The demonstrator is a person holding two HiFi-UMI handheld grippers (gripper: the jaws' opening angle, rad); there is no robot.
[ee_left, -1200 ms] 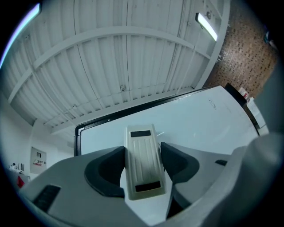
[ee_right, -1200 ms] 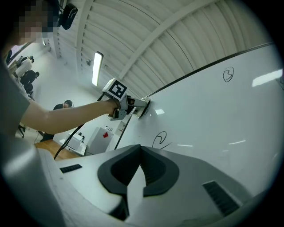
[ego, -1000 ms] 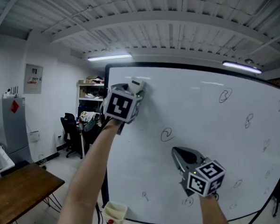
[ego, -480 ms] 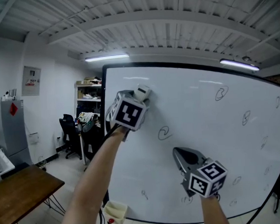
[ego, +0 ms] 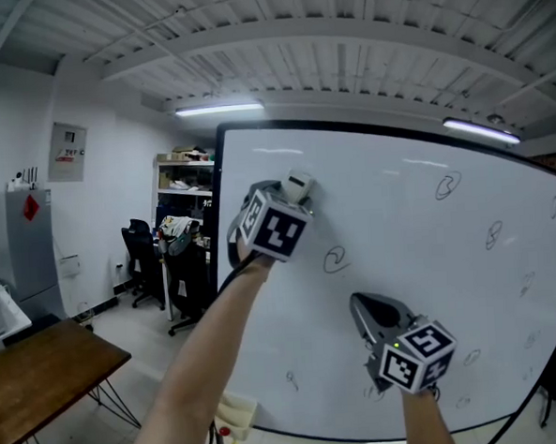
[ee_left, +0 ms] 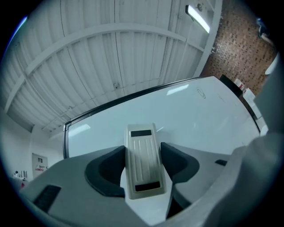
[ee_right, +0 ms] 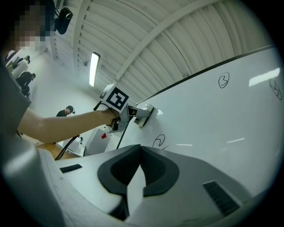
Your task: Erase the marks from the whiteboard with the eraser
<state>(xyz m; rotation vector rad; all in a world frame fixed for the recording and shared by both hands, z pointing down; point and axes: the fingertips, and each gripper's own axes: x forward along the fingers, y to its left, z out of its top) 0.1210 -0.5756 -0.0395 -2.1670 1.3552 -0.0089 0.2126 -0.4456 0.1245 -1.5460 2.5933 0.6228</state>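
Note:
A big whiteboard [ego: 404, 284] fills the right of the head view, with several small black scribbles scattered over it. My left gripper [ego: 295, 192] is shut on a beige eraser [ee_left: 143, 160], [ego: 299, 184], which presses against the board's upper left. A loop-shaped mark [ego: 335, 260] lies just below and right of the eraser; the same mark [ee_right: 158, 141] shows in the right gripper view below the eraser [ee_right: 144, 114]. My right gripper [ego: 360, 307] hangs lower, near the board's middle, shut with nothing in it [ee_right: 138, 170].
A brown table [ego: 43, 367] stands at lower left. Behind the board's left edge are black office chairs [ego: 144, 262] and a shelf [ego: 184, 189]. A grey cabinet [ego: 21, 251] stands at far left. A pale container [ego: 236, 418] sits below the board.
My left gripper has slid the eraser rightward and a little down across the board toward the loop mark. The right gripper has hardly moved.

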